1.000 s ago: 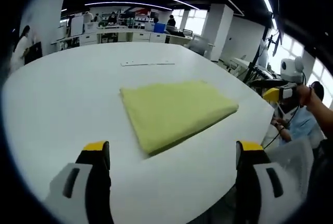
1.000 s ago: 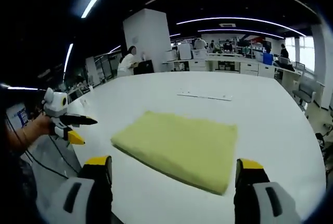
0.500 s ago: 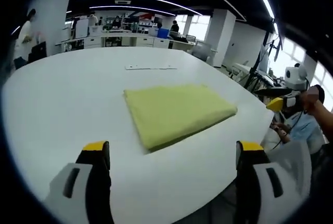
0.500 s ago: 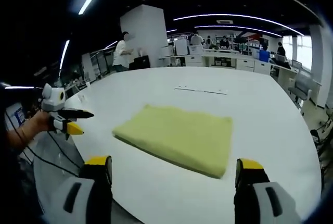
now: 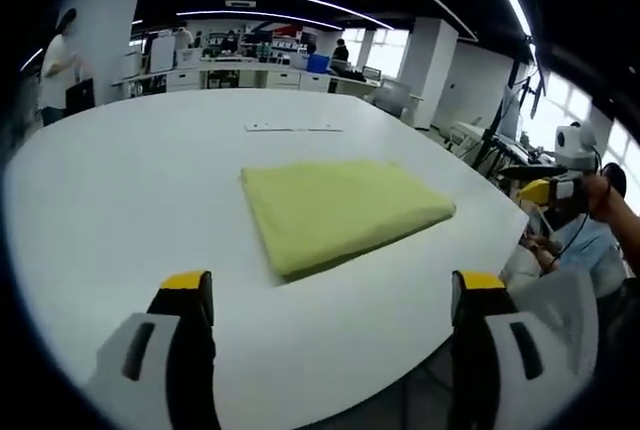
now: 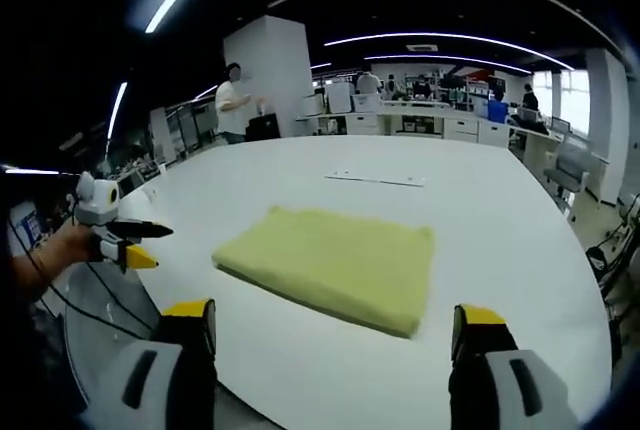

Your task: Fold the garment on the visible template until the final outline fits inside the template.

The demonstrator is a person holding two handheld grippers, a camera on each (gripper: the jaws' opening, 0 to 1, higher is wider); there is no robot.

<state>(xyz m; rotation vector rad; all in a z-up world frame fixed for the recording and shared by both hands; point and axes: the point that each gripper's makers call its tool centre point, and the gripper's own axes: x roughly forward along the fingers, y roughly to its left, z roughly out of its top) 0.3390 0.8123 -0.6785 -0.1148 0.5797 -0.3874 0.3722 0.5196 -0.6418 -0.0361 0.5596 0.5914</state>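
flat, folded yellow garment point(image 5: 340, 210) on white table point(image 5: 120, 190), long axis crosswise; both tools apart, empty.

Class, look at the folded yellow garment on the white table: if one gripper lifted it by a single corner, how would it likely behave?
The yellow garment is soft cloth folded in layers, so it would probably droop and start to unfold rather than rise flat. It looks thin, so likely light. On the smooth white table, a push would probably slide or bunch it, not roll it.
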